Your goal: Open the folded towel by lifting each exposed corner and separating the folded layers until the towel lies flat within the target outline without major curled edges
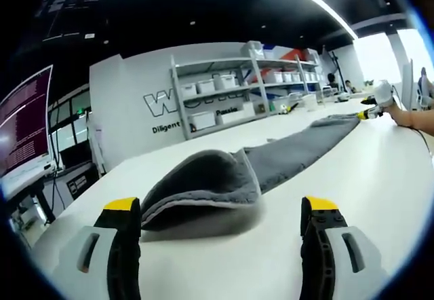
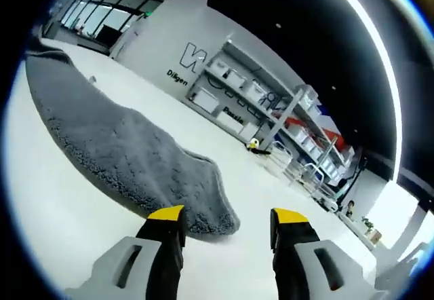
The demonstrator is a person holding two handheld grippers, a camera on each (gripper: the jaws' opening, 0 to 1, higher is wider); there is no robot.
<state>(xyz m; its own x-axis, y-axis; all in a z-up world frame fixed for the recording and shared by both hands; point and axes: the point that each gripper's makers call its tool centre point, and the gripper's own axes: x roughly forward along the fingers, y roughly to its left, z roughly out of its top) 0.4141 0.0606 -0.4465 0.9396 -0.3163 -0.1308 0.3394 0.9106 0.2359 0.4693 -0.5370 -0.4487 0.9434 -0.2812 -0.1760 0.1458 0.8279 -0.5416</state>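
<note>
A grey towel [image 1: 271,161] lies stretched out along the white table [image 1: 380,178]. Its near end [image 1: 203,191] is humped up with layers folded over, right in front of my left gripper [image 1: 220,212], which stands open with the towel's edge between the yellow-tipped jaws but not pinched. Far off at the towel's other end, my right gripper [image 1: 369,112] shows in a person's hand [image 1: 400,115]. In the right gripper view the towel [image 2: 115,144] runs away to the upper left, and its rounded end lies just ahead of my open right gripper [image 2: 227,220].
Metal shelving [image 1: 237,89] with white bins stands against the grey wall beyond the table. A monitor [image 1: 24,130] glows at the left. More shelves [image 2: 271,110] and a small yellow item [image 2: 253,144] sit past the table's far side.
</note>
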